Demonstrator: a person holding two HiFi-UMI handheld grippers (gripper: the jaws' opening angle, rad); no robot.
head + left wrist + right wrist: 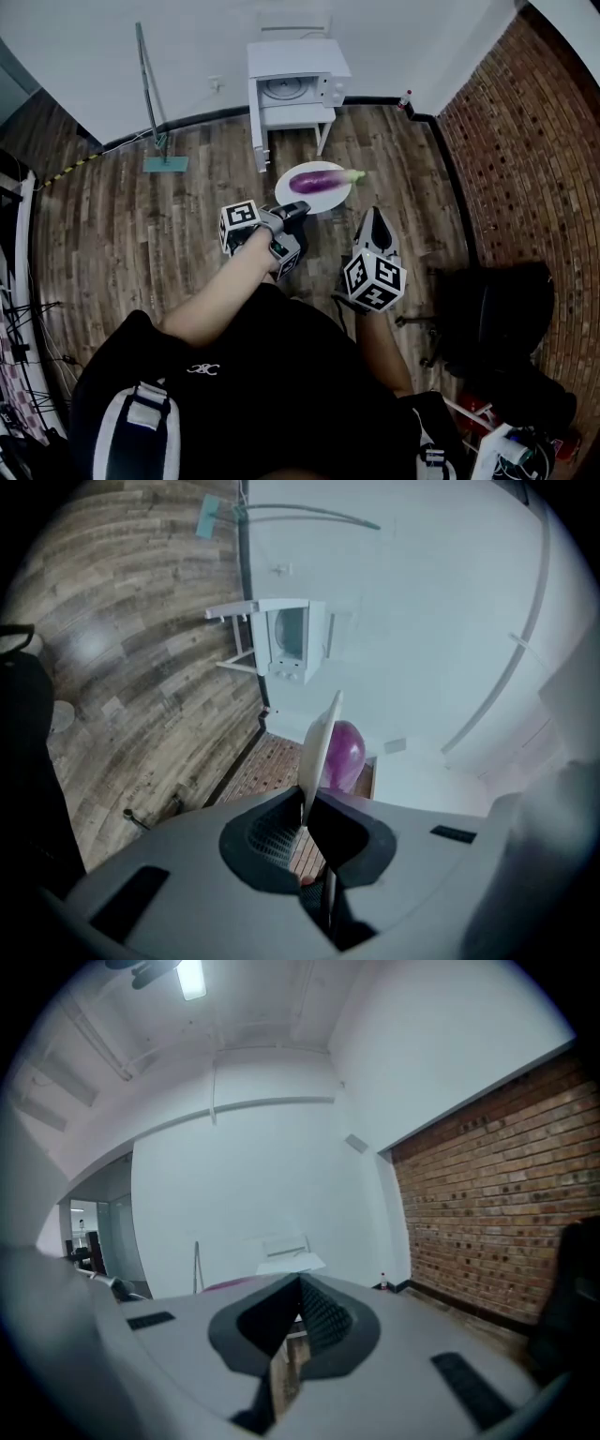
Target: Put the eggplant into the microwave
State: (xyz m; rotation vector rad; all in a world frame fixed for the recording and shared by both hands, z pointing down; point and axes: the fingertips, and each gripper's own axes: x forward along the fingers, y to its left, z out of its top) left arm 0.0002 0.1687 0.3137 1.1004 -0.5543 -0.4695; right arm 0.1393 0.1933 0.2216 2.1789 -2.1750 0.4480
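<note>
The eggplant [317, 180] lies on a white plate [316, 202] just ahead of the left gripper [292, 213], whose jaws pinch the plate's near rim. To its right, the right gripper [375, 216] has its jaws pressed together, empty. The microwave [296, 87] stands well ahead of both.

Glossy purple eggplant [317, 180], green stem. White plate [323, 201], white microwave [298, 84]. Brown wood-plank floor [141, 234]; red-brown brick wall [525, 159]. Black-and-white square markers on grey left gripper [298, 212] and right gripper [375, 216].
</note>
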